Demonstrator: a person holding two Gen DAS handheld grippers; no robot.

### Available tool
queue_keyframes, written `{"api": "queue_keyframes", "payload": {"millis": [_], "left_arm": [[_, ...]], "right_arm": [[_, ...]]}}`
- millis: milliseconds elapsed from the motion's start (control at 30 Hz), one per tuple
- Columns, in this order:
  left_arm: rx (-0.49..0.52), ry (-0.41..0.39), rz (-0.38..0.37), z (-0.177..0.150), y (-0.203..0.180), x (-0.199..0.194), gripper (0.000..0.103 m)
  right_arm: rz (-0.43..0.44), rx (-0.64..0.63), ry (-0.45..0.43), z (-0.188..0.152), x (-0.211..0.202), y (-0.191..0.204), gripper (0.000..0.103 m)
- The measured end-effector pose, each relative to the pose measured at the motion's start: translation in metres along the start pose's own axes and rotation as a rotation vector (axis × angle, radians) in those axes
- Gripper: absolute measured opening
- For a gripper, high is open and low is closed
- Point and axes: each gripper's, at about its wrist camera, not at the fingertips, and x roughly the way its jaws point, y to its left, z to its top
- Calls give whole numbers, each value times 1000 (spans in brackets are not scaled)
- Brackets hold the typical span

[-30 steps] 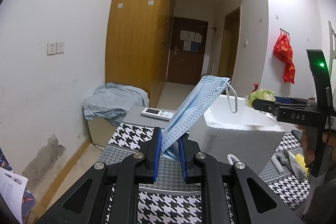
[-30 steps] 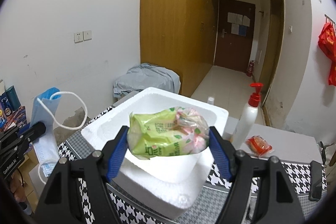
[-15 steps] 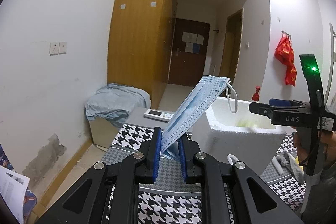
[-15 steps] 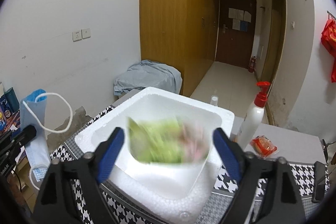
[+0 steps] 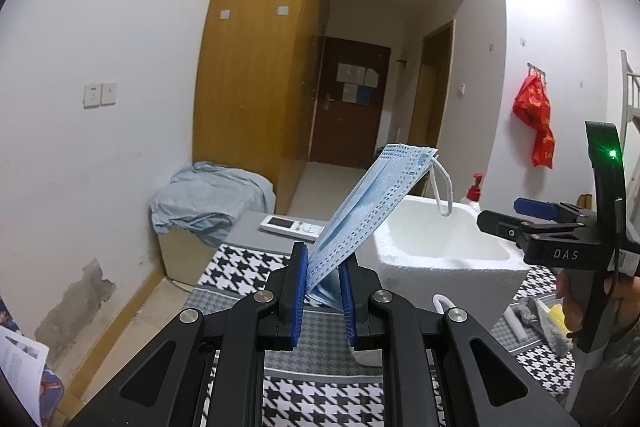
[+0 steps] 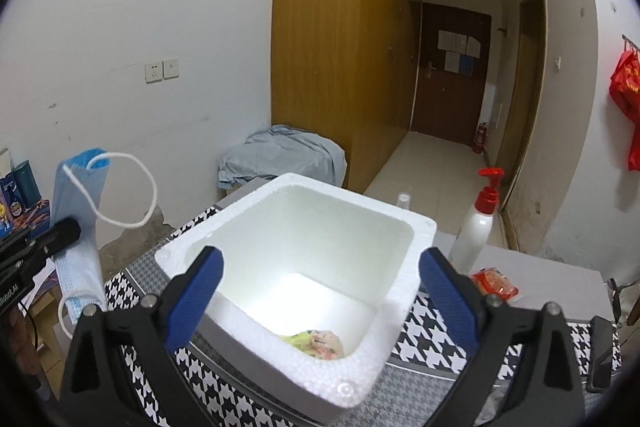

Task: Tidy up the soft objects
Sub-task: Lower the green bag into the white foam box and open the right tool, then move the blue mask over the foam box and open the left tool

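Note:
My left gripper [image 5: 323, 287] is shut on a blue face mask [image 5: 370, 207] that sticks up and to the right, its white ear loop hanging near the white foam box [image 5: 440, 263]. In the right wrist view the mask [image 6: 76, 227] shows at far left. My right gripper [image 6: 318, 291] is open wide above the foam box [image 6: 416, 231]. A green and pink soft packet [image 6: 316, 341] lies on the box floor at the near wall. The right gripper also shows in the left wrist view [image 5: 520, 223], over the box's right rim.
The box stands on a houndstooth cloth [image 6: 432, 331]. A white pump bottle with a red top [image 6: 478, 223] and a red snack packet [image 6: 494, 281] stand right of the box. A remote [image 5: 292, 225] lies behind it. A grey cloth pile [image 5: 208, 199] sits by the wall.
My right gripper opened and the green packet dropped from it into the foam box. The left gripper kept hold of the mask and barely moved.

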Motion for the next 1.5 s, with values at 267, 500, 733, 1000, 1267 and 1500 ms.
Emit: {"api": "queue_keyframes", "payload": {"millis": [267,500,733,1000,1267,1500], "left_arm": [[13,6,-38,13,-7,7,17],[19,7,-64,21,-15,18,17],[16,27,-91,26,-20,28,17],[44,36,-115,37,-33,40,17],[58,64,-146,46,-44,58,17],[63,89,-161,46,-56,69,17]], "right_arm": [[-6,4,-12,-2,-8,-4,100],[-13,10,-15,-8,-17,-11,100],[-18,20,-22,-16,-24,-18,101],[-29,41,-32,-25,-32,-24,101],[-67,47,-46,-39,-48,-32,101],[-89,66,-19,-52,-47,-43,101]]}}
